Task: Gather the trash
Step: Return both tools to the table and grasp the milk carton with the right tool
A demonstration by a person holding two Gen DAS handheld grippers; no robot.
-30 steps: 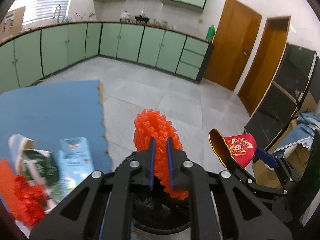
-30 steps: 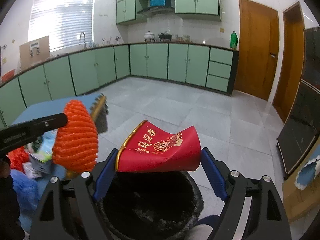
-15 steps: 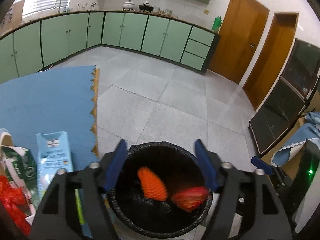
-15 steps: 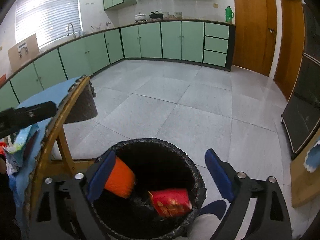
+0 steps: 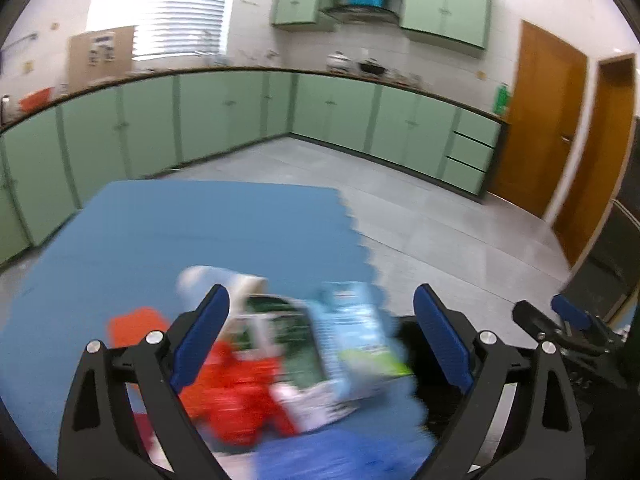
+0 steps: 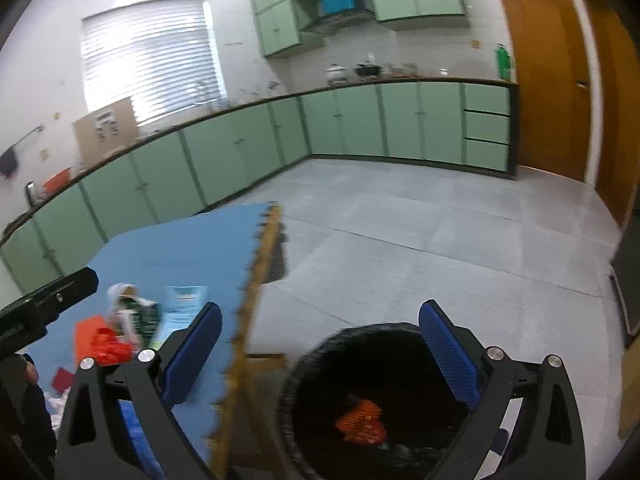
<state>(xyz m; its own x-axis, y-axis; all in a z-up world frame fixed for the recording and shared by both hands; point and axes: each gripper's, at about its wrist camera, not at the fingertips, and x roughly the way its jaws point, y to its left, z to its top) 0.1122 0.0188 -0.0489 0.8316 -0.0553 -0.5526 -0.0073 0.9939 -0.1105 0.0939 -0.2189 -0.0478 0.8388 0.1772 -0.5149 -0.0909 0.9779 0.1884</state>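
Green cabinets are seen running along the far walls of a kitchen with a grey tiled floor, and 2 wooden doors are seen at the right. A blue foam mat is spread over a table whose wooden edge shows in the right wrist view.

The left gripper is held over the mat with its blue-padded jaws wide apart and nothing between them. Ahead of it, a blurred heap of trash lies on the mat: a light blue carton, a green and white package, a white paper cup and red wrappers.

The right gripper is held above a black-lined bin just beside the table edge, its jaws likewise spread and empty. Inside the bin, orange and red trash is seen lying on the liner. The left gripper's black body is glimpsed at the left of that view.
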